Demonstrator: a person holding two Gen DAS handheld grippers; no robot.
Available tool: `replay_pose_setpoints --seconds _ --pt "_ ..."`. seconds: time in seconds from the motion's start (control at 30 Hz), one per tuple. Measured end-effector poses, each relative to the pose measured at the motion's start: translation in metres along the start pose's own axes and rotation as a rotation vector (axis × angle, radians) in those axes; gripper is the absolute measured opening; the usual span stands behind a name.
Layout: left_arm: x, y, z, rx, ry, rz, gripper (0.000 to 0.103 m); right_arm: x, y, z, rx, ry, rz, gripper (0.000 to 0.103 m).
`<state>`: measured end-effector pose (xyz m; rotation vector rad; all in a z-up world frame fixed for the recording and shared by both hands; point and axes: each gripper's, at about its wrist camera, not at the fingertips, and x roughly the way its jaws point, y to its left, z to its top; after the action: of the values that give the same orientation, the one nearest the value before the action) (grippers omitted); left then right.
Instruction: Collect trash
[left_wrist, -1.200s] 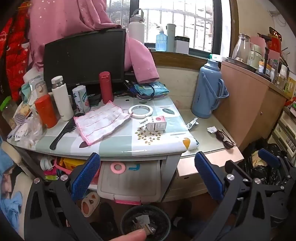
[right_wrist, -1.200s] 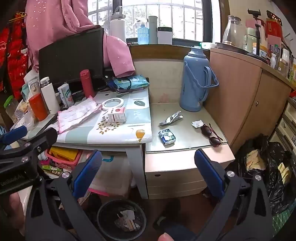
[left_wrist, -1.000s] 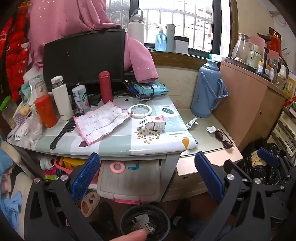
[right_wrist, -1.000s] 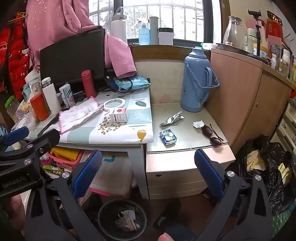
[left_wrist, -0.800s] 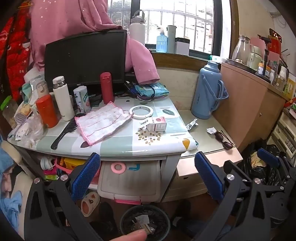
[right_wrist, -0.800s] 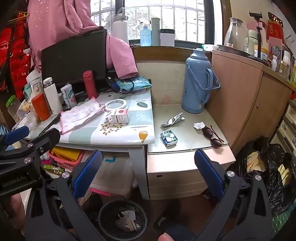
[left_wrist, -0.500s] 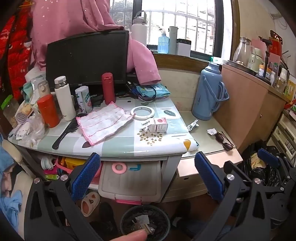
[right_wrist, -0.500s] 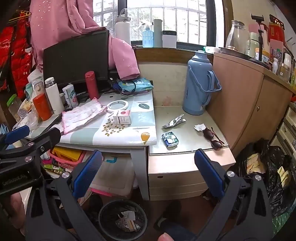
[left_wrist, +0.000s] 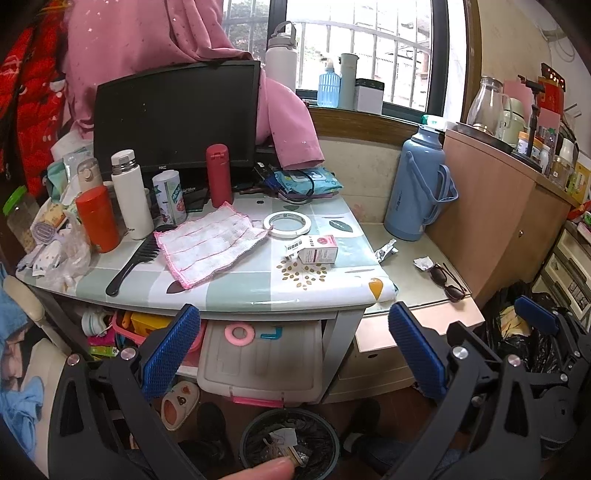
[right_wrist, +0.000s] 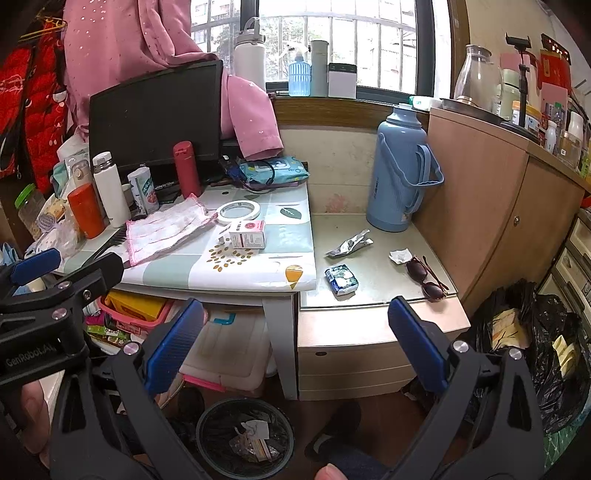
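Note:
Both grippers are open and empty, held low in front of the furniture. My left gripper faces the patterned table; my right gripper faces the low cabinet. On the cabinet top lie a silver wrapper, a blue-green packet and a crumpled white paper. The wrapper and paper also show in the left wrist view. A small pink-and-white box lies on the table. A black trash bin with scraps stands on the floor below; it also shows in the left wrist view.
The table holds a pink-edged cloth, tape roll, comb, bottles and a monitor. A blue thermos and sunglasses are on the cabinet. A black rubbish bag sits at the right, a storage bin under the table.
Both views have drifted slightly, so the scene sits a little lower and further right. The grippers stay open and nothing on the surfaces has moved.

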<state>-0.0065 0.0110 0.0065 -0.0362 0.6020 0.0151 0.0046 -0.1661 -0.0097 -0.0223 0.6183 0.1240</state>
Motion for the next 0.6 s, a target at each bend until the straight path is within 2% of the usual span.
replay_pose_setpoints --seconds 0.6 --pt "-0.0014 0.0061 -0.0016 -0.012 0.000 0.003 0.099 -0.0031 0.0081 0.0025 -0.003 -0.002 0.021 0.099"
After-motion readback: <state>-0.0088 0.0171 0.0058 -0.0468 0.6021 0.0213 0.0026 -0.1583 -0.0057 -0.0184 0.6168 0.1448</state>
